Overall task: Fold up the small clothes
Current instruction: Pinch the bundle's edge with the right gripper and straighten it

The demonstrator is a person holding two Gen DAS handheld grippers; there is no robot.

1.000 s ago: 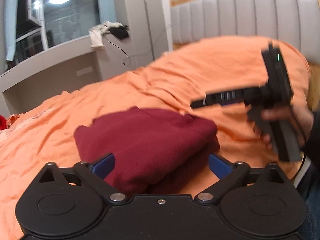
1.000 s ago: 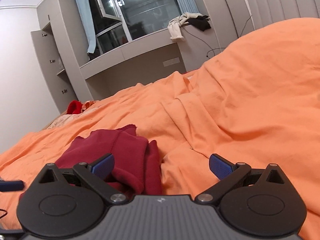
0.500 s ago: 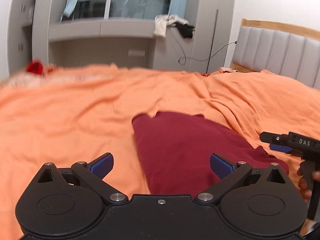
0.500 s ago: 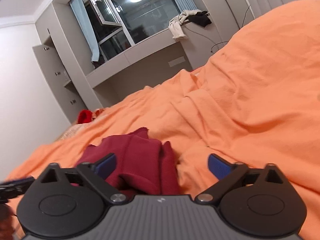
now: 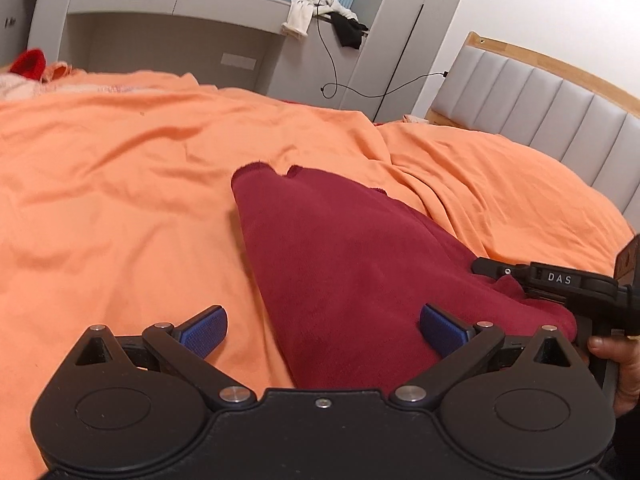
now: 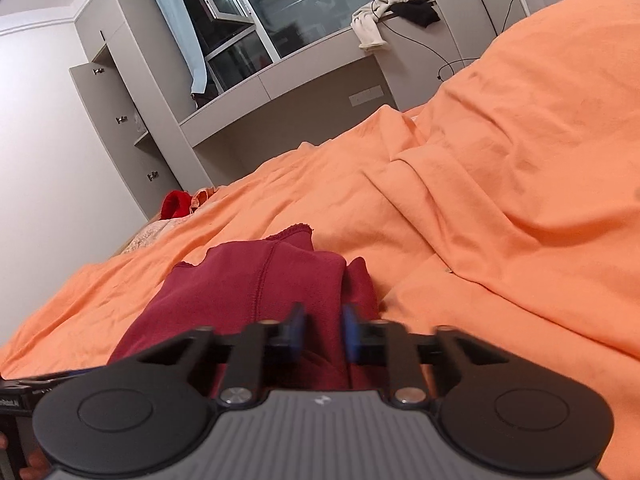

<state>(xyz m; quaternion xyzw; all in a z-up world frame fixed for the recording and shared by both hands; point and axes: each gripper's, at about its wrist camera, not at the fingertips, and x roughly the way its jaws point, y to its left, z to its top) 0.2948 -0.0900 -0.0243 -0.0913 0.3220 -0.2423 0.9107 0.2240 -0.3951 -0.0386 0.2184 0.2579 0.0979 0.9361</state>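
Maroon knit, the folded garment point(image 5: 352, 264) lies on the orange bedspread point(image 5: 120, 184), reaching away from the left claw point(image 5: 320, 330), whose blue pads point(image 5: 204, 326) stand wide apart, the right pad over the cloth and the left over bare bedspread. Right claw point(image 6: 322, 332) has its pads nearly together, pinched on a raised fold of the garment point(image 6: 260, 280) at its near edge; in the left view it shows as a black bar marked DAS point(image 5: 560, 280) at the garment's right side. Far beyond both claws, white and black clothes point(image 6: 392, 12) hang off a grey ledge under the window.
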